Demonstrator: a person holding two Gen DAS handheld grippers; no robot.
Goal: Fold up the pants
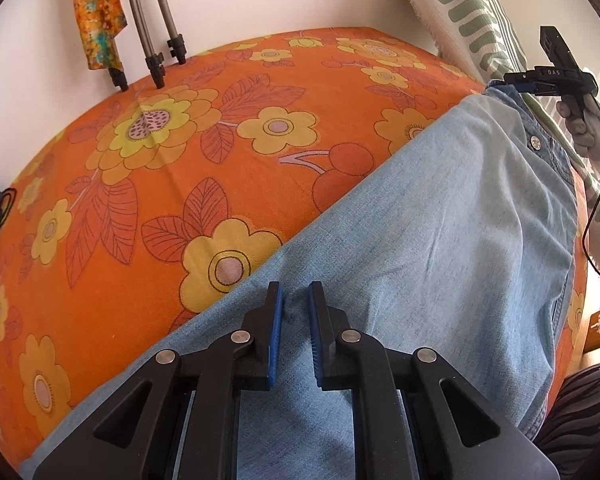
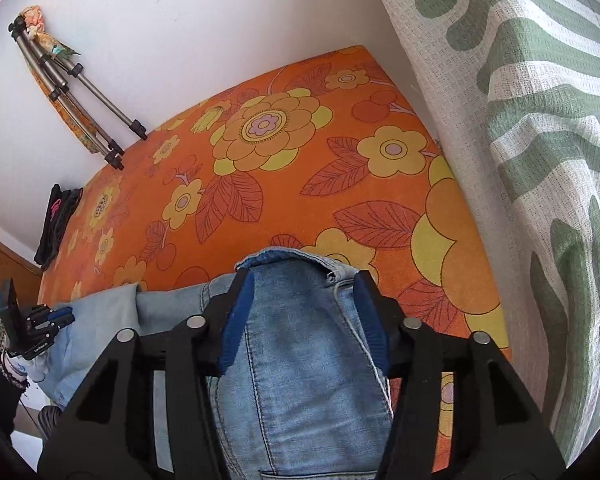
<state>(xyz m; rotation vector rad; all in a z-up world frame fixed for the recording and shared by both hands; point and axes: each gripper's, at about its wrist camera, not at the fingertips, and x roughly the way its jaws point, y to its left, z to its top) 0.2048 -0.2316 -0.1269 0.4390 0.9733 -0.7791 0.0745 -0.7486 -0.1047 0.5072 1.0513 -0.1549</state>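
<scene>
Pale denim pants (image 1: 440, 216) spread diagonally across the lower right of the orange floral bed (image 1: 204, 160), left gripper (image 1: 296, 300) parted slightly over the cloth edge, right gripper (image 2: 305, 284) wide open astride the waistband, bare cover at upper left.

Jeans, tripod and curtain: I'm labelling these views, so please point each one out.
jeans (image 1: 440, 216): left wrist view, smooth denim of the leg.
tripod (image 2: 100, 100): right wrist view, middle of one leg.
curtain (image 2: 540, 140): right wrist view, green-striped fold.
</scene>
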